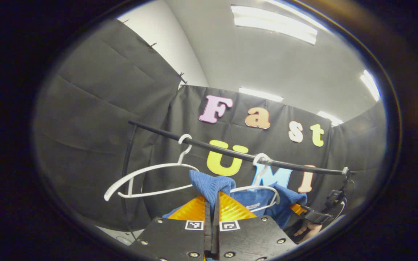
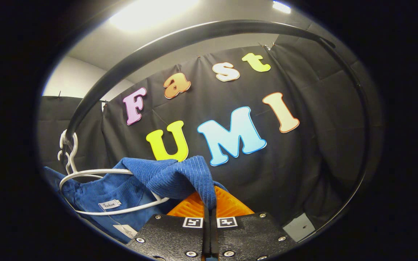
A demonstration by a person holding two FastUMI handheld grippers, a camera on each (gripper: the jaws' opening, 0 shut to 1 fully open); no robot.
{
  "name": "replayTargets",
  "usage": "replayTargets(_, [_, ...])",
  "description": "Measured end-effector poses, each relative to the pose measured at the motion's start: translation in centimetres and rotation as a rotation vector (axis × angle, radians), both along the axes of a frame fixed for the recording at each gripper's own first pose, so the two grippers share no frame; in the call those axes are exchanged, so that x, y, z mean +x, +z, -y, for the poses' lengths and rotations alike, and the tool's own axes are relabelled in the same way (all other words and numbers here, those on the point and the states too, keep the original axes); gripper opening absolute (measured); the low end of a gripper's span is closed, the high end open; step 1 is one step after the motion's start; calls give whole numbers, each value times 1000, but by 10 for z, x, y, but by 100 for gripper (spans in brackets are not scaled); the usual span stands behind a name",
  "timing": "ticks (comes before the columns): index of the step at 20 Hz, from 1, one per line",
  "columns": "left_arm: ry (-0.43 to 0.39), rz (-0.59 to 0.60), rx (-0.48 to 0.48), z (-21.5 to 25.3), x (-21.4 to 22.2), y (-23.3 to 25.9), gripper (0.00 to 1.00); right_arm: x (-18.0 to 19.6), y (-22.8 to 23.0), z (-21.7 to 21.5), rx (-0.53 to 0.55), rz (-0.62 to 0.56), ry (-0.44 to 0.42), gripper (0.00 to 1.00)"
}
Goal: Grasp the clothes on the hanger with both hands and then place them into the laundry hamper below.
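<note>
Blue ribbed-knit clothing is hanging from a thin white plastic hanger on a black metal rail, and both tongs are gripping it. In the left gripper view, the left tongs are pointing upward toward the rail, their two fingers pressed nearly together and pinching a bunched fold of the blue fabric that is rising just above their tips. Beside it, a second white plastic hanger is dangling bare from the same rail. Farther off at the lower right of this view, a person's hand is holding the other gripper against the garment's far shoulder.

In the right gripper view, the right tongs are also tilting upward, fingers closed tight on a fold of the blue fabric that is draping over their tips. The rest of the garment is spreading to the left, with the white hanger sitting inside its collar and hooking over the rail curving overhead.
</note>
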State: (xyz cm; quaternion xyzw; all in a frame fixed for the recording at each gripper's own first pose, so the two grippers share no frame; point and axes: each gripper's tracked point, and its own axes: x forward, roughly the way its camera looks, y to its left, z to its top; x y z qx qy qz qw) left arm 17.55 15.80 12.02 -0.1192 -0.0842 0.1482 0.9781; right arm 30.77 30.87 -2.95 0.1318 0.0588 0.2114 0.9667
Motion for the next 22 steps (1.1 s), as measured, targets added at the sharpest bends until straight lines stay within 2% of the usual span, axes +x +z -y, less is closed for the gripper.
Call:
replayTargets(3, [31,13,28,-20,-5,12,1,11,3,-1,12,10,-24,0])
replayTargets(4, [39,9,32,-26,-6,14,5,15,4,-5,17,12,-30,0])
replayTargets(6, [57,4,32,-38,-10,14,6,22,3,-4,29,22,-45,0])
replayTargets(7, [69,6,38,-47,-12,16,0,24,5,-4,34,27,-49,0])
replayTargets(9, [86,7,48,-61,-14,20,0,29,9,-5,42,43,-56,0])
replayTargets(10, [93,3,46,-68,-13,21,5,32,11,-5,45,52,-60,0])
replayTargets(12, [100,12,13,-79,-14,22,5,33,12,-6,52,55,-63,0])
replayTargets(13, [110,22,-11,-88,-18,21,0,32,11,-8,58,50,-62,0])
replayTargets(14, [136,29,-32,-100,-22,21,5,33,12,-9,61,54,-58,0])
replayTargets(15, [159,29,-48,-112,-28,18,1,33,12,-11,63,62,-49,0])
replayTargets(18, [165,25,-121,-129,-29,8,0,32,13,-22,57,84,-38,0])
replayTargets(19, [166,22,-131,-136,-27,4,1,35,13,-22,51,94,-44,0])
replayTargets(20, [169,19,-131,-141,-25,1,5,37,15,-19,51,103,-50,0])
replayTargets(21, [170,15,-130,-141,-24,-2,1,40,19,-18,54,116,-53,0])
replayTargets(22, [162,12,-130,-141,-22,-4,5,43,24,-17,54,130,-55,0])
